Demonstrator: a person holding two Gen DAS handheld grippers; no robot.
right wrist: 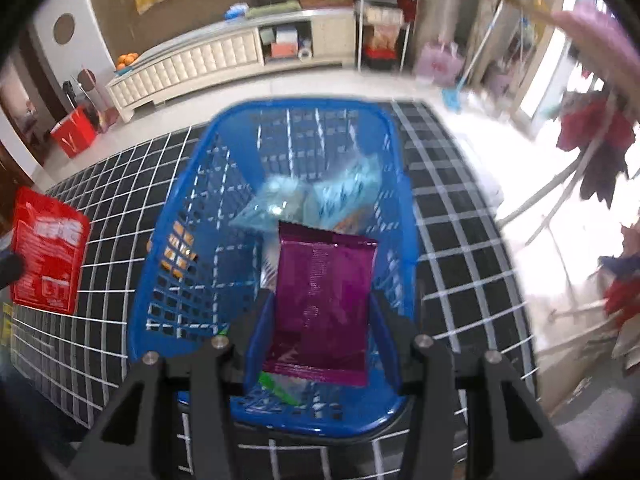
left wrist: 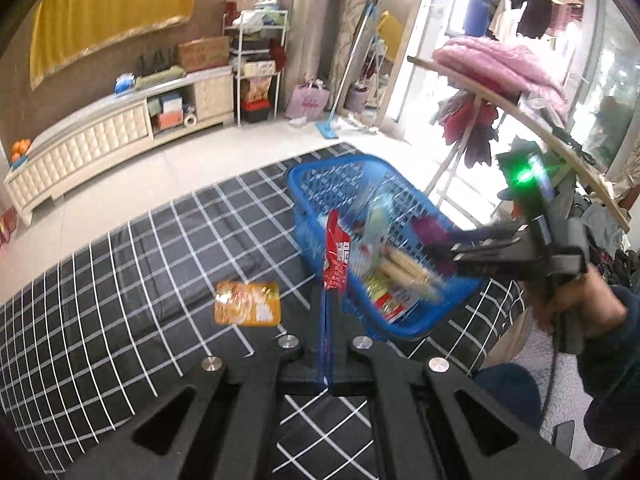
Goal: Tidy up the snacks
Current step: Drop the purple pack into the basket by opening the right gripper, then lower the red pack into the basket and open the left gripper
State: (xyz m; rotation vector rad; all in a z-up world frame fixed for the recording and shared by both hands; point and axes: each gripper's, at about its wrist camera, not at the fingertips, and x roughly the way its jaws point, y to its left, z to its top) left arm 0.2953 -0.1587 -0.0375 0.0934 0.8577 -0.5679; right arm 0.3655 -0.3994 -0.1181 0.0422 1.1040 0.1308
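Over a black cloth with a white grid (left wrist: 120, 280), two hand-held grippers are seen at a blue basket (right wrist: 192, 208). At the left gripper (left wrist: 326, 320), the jaws are drawn nearly together on the lower edge of a red snack packet (left wrist: 336, 256), which is held upright and edge-on just beside the basket's near wall; in the right wrist view the same packet is seen face-on at the far left, clear of the cloth. At the right gripper (right wrist: 324, 320), the jaws are set narrowly apart and a purple snack packet (right wrist: 324, 296) is clamped between the blue-padded fingers (right wrist: 260, 336), held above the basket's interior. Inside the basket, pale blue packets (right wrist: 320, 200) are noted beyond the purple one, and a green-edged wrapper (right wrist: 280, 388) lies beneath it. An orange packet (left wrist: 248, 304) lies flat on the cloth, just beside the basket, untouched by either gripper. Motion blur is marked in both views.
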